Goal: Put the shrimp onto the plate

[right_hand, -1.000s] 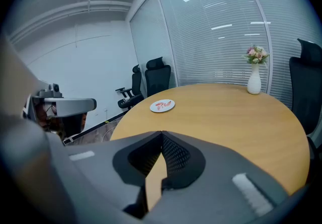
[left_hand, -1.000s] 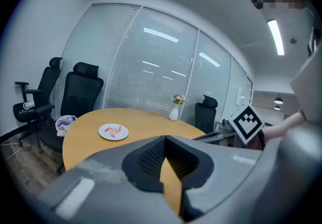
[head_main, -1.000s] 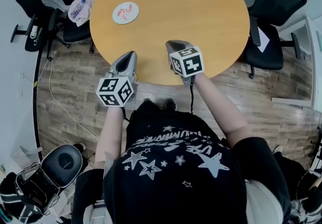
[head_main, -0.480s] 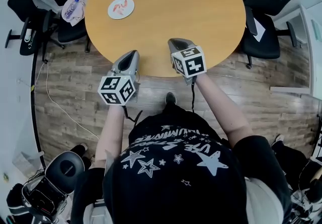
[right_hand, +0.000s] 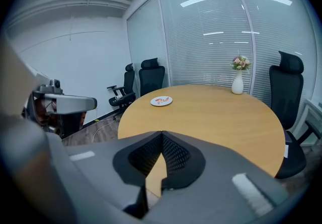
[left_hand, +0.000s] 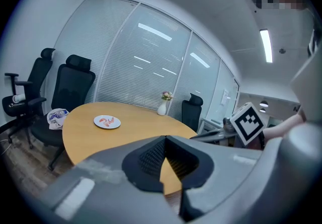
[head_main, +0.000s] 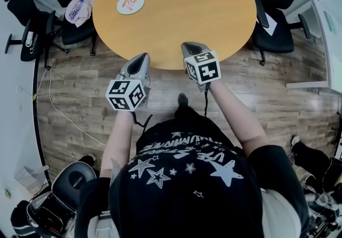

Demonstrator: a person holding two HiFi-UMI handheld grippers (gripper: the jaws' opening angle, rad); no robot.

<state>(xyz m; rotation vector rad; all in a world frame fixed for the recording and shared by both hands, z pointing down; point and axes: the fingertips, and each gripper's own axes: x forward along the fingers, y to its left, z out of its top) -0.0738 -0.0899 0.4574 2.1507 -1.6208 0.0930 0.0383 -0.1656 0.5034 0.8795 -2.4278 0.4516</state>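
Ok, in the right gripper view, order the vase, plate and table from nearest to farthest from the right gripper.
1. Table, its near edge just ahead of the jaws.
2. Plate, on the table's left side.
3. Vase, at the far edge, to the right.

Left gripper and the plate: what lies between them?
Nothing: only bare table between the left gripper and the plate, as the head view shows.

I see a round wooden desk [head_main: 187,12] carrying a white plate [head_main: 130,4] near its left edge and a vase [right_hand: 237,83] at the far side.
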